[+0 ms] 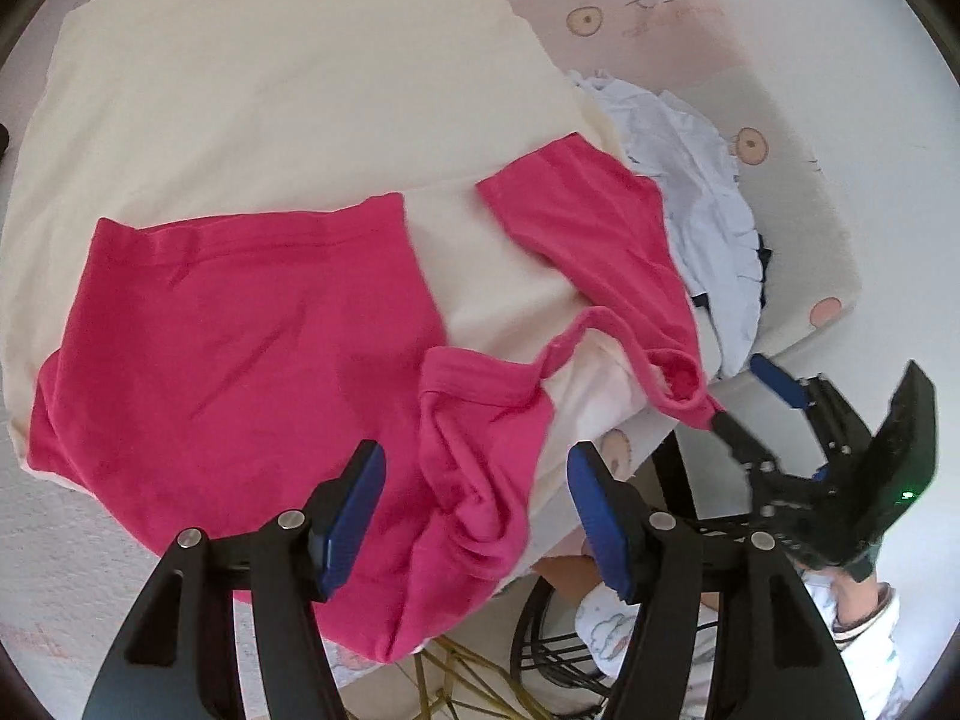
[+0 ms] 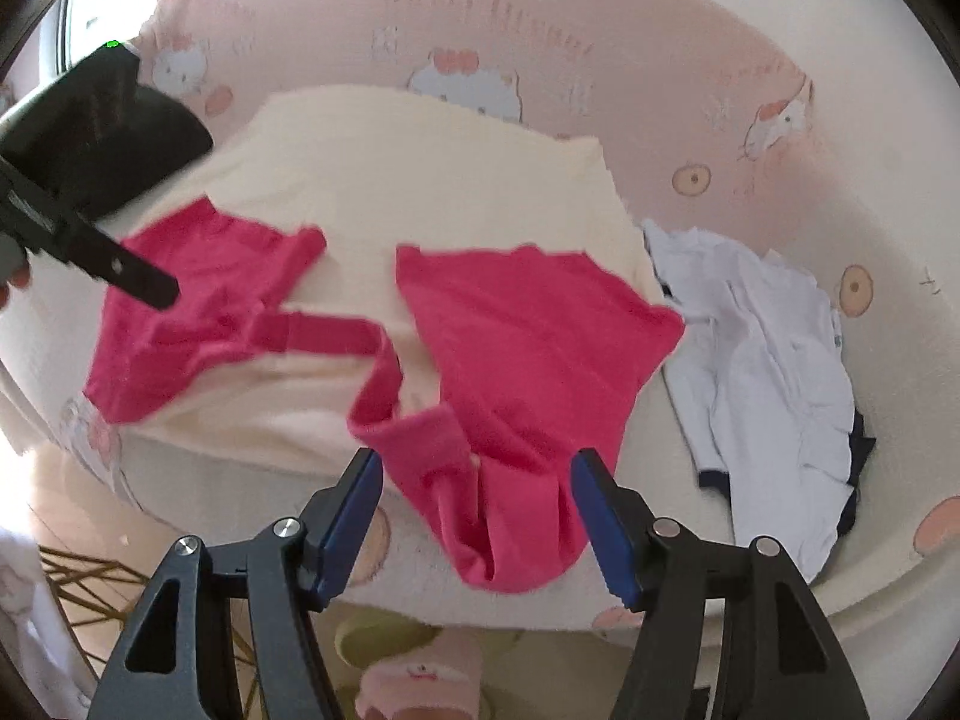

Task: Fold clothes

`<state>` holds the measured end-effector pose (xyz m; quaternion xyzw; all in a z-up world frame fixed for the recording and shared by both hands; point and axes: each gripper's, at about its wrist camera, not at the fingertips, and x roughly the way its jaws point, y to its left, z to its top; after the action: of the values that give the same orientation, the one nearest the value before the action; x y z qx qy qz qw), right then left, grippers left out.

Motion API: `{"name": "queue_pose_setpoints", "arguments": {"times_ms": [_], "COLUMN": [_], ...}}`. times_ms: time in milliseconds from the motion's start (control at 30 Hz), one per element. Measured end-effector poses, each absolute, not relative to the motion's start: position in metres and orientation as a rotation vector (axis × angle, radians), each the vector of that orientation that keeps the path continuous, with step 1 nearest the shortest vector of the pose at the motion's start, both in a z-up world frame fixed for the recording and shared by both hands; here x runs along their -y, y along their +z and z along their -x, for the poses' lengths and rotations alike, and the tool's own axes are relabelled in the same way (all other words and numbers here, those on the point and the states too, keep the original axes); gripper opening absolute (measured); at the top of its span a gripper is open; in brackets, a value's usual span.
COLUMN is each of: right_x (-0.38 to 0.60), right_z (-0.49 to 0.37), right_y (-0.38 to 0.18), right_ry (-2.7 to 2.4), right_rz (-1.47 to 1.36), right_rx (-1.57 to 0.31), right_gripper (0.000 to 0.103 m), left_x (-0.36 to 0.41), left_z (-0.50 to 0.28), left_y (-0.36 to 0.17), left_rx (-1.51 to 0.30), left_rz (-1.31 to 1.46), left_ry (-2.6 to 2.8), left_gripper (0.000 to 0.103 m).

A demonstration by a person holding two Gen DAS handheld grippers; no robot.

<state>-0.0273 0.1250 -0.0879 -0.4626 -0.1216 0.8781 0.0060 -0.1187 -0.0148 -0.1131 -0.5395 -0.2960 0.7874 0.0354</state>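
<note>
Pink knit garment (image 1: 240,324) lies rumpled on smooth cream cloth (image 1: 240,90); left gripper (image 1: 474,516) and right gripper (image 2: 477,522) jaws apart, gripping nothing.

Bed (image 2: 690,90), pink cartoon-print sheet; cream cloth (image 2: 420,168) spread on it; white garment pile (image 2: 768,360) beside cloth.

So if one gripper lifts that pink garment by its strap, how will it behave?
The pink garment would likely hang limp, since it already lies in soft folds. Its thin strap may stretch or twist. It looks light, and part of it droops over the bed edge, so it may slide.
</note>
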Motion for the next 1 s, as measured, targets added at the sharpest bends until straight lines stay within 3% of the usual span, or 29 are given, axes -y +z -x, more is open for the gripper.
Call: {"name": "queue_pose_setpoints", "arguments": {"times_ms": [467, 700, 800, 833, 933, 1000], "right_x": [-0.105, -0.110, -0.121, -0.126, -0.142, -0.150], "right_z": [0.040, 0.051, 0.055, 0.056, 0.060, 0.061], "right_y": [-0.126, -0.133, -0.127, -0.127, -0.127, -0.124], "right_ry": [2.667, 2.608, 2.625, 2.622, 2.604, 2.617], "right_rz": [1.589, 1.579, 1.584, 1.598, 1.632, 1.642], "right_rx": [0.581, 0.579, 0.461, 0.418, 0.267, 0.166], "right_gripper": [0.065, 0.064, 0.064, 0.061, 0.029, 0.025], "left_x": [0.011, 0.003, 0.004, 0.005, 0.007, 0.007], "left_z": [0.147, 0.147, 0.148, 0.148, 0.148, 0.146], "left_y": [-0.148, -0.150, -0.156, -0.157, -0.160, -0.160], "left_rx": [0.908, 0.940, 0.974, 0.988, 1.007, 1.002], "left_rz": [1.714, 1.614, 1.626, 1.629, 1.620, 1.608], "left_ry": [2.404, 2.381, 2.364, 2.360, 2.355, 2.365], "left_gripper": [0.060, 0.059, 0.059, 0.059, 0.059, 0.059]}}
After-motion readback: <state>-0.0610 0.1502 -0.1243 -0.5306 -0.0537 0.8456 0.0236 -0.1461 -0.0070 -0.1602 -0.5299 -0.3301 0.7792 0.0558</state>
